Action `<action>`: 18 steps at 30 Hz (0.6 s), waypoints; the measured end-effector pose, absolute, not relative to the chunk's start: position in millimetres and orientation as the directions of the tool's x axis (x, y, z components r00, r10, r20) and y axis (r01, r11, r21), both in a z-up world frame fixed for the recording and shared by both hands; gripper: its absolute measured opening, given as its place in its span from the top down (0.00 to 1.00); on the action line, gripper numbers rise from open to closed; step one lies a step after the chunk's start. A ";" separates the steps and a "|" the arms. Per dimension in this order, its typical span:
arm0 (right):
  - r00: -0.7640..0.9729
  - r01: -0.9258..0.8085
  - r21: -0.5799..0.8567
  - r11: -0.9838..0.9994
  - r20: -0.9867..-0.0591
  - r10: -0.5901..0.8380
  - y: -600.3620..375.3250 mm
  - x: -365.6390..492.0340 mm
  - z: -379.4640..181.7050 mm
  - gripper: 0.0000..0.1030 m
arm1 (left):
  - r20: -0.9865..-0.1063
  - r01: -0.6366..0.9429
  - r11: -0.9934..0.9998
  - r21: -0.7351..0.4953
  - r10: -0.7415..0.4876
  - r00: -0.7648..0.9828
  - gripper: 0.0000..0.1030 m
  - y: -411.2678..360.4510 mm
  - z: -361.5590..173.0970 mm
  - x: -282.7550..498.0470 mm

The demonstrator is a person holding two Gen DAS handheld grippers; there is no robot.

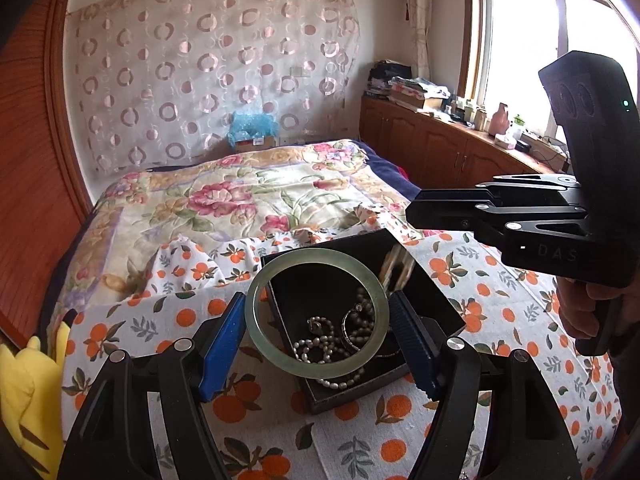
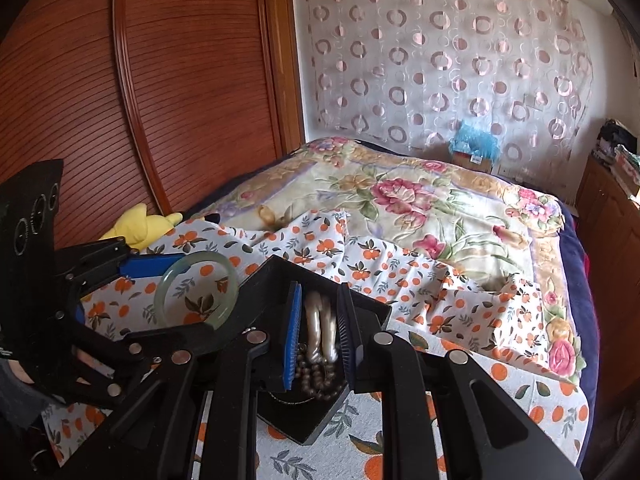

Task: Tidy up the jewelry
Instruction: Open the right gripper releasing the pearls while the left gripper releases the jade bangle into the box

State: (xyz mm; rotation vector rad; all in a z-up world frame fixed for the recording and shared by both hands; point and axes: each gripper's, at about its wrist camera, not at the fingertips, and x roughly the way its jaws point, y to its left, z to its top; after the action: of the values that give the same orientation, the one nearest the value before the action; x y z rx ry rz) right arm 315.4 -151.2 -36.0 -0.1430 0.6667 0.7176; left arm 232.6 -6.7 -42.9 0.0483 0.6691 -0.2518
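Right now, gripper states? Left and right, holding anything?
Left gripper: closed on the green bangle, above the black jewelry box.
Right gripper: jaws narrow over the box; grip cannot be told.

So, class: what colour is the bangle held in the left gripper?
Pale translucent green. The bangle shows best in the left wrist view, between the left gripper's blue pads.

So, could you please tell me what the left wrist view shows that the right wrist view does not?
Only the left wrist view: the window, the cluttered wooden cabinet, white pearls inside the box.
Only the right wrist view: the slatted wardrobe door in full.
Both: the jade bangle in the left gripper, the black box, the orange-print cloth.
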 end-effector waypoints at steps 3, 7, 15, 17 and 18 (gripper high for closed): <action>0.564 -0.641 0.106 0.760 -0.607 0.560 -155.2 316.9 -38.7 0.80 | -0.623 0.250 0.968 -0.035 -0.217 0.751 0.33 -8.8 -44.3 237.1; 0.579 -0.614 0.108 0.782 -0.611 0.540 -169.0 318.5 -45.1 0.79 | -0.632 0.267 0.964 -0.022 -0.220 0.743 0.33 -17.3 -47.1 244.3; 0.584 -0.581 0.114 0.806 -0.632 0.510 -190.8 311.1 -62.5 0.76 | -0.664 0.284 0.959 0.004 -0.210 0.718 0.33 -30.9 -61.9 261.4; 0.584 -0.575 0.119 0.810 -0.634 0.507 -195.0 307.8 -65.7 0.76 | -0.668 0.282 0.959 0.006 -0.206 0.715 0.33 -32.3 -64.4 263.4; 0.582 -0.572 0.122 0.811 -0.636 0.506 -196.7 305.9 -67.1 0.76 | -0.670 0.283 0.959 0.006 -0.206 0.713 0.33 -32.9 -65.1 264.0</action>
State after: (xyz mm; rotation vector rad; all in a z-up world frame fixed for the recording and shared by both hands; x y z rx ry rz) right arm 305.9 -196.7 -67.1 -0.1003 0.7098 0.6307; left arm 264.0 -32.9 -65.1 0.1113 0.7285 -0.2714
